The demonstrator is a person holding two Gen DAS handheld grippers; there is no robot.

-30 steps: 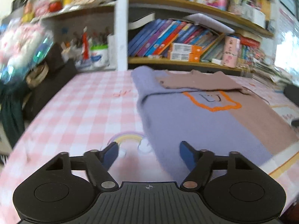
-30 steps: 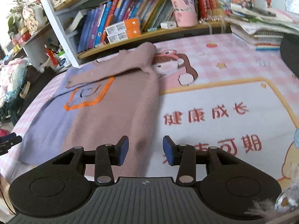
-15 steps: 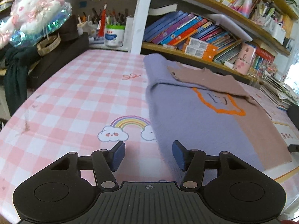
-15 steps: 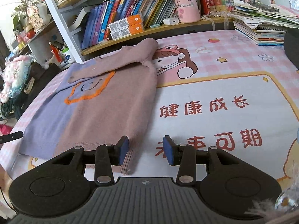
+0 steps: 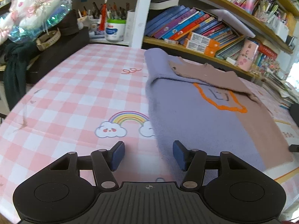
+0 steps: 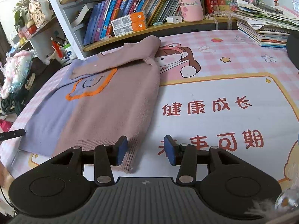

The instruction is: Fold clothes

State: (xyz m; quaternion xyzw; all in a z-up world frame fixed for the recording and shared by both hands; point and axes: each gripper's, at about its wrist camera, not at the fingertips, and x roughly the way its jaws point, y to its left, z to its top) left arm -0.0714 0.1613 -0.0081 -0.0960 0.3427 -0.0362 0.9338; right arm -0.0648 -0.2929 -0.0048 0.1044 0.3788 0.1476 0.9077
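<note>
A lilac and dusty-pink sweater (image 5: 196, 115) with an orange outline on the chest lies flat on the table, both sleeves folded across the top. It also shows in the right wrist view (image 6: 104, 108). My left gripper (image 5: 148, 155) is open and empty, hovering over the sweater's lower left hem corner. My right gripper (image 6: 145, 150) is open and empty, just above the sweater's lower right hem corner, its left finger over the ribbed hem.
The table has a pink checked cloth (image 5: 78, 93) with a rainbow print and a cartoon mat (image 6: 224, 97). Bookshelves (image 5: 196, 31) run along the back. A pink cup (image 6: 190, 1) and stacked papers (image 6: 265, 28) stand at the right; dark bags and a plush (image 5: 37, 28) at the left.
Both grippers have drawn back toward the near hem of the sweater. The left gripper has narrowed a little but stays open. The sweater has not moved.
</note>
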